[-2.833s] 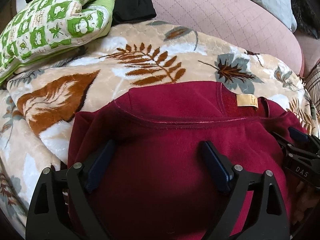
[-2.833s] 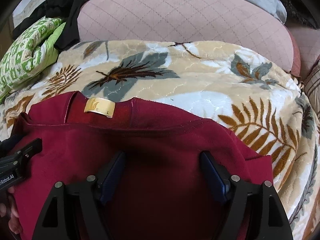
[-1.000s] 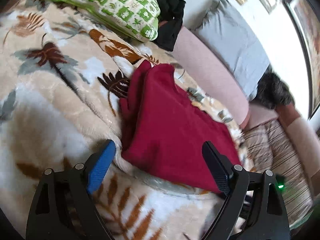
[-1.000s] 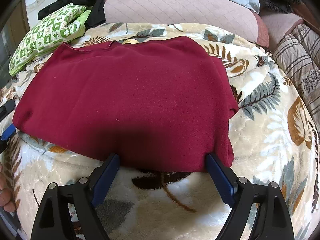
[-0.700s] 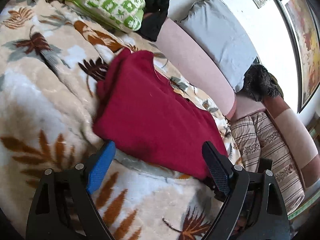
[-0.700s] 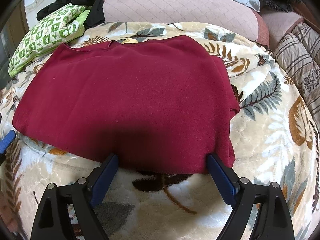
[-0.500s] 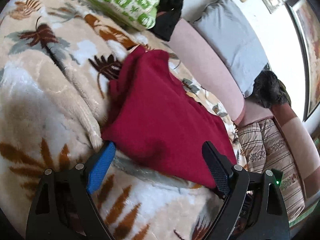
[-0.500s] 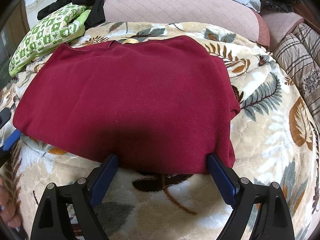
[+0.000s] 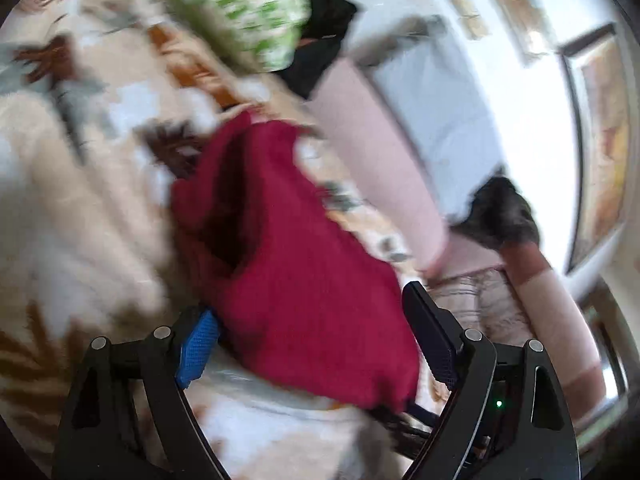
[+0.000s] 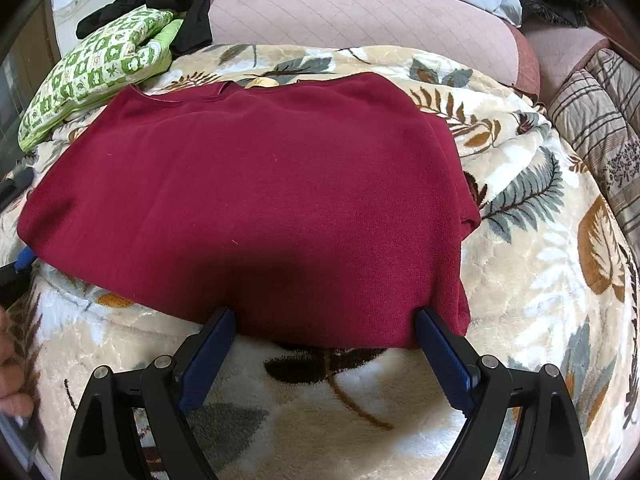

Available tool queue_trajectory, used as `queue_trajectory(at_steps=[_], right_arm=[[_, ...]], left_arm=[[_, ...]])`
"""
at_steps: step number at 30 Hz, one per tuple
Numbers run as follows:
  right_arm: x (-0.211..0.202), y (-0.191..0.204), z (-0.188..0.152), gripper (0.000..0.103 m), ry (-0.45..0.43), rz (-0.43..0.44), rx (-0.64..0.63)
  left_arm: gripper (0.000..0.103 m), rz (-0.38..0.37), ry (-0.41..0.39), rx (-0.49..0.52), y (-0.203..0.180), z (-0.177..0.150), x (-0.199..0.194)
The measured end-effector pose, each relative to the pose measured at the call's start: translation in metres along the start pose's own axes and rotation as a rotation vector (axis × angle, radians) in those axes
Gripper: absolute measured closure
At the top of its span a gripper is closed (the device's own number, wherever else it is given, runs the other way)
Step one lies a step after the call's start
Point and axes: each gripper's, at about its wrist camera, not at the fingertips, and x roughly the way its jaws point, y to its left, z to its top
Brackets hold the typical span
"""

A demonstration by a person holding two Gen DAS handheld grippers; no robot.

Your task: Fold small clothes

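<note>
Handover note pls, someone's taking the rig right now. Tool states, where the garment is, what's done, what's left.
Left tool: open, holds nothing, at the left end of the red sweater; that view is blurred.
Right tool: open, empty, fingertips at the sweater's near edge, right half.
Sweater: flat on the leaf-print blanket, folded at least once into a rough rectangle, neck label at the far edge.
Nearby, not touched: green patterned pillow and black garment at the far left.
Done: first fold, judging by the tidy edges.
Left: probably one more fold across, then set aside.

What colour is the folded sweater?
Dark red sweater; the right wrist view shows it best.
</note>
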Motion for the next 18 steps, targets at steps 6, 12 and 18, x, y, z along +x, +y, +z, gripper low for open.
queue_trajectory(at_steps=[6, 12, 18], right_arm=[[0.001, 0.002, 0.0, 0.011, -0.005, -0.005, -0.004], [0.002, 0.003, -0.001, 0.011, -0.01, -0.009, -0.008], [0.0, 0.002, 0.001, 0.011, -0.012, -0.01, -0.006]], left_arm=[[0.019, 0.109, 0.0, -0.097, 0.024, 0.005, 0.011], [0.019, 0.12, -0.022, -0.098, 0.022, 0.013, 0.015], [0.029, 0.136, 0.033, -0.098, 0.02, 0.015, 0.029]])
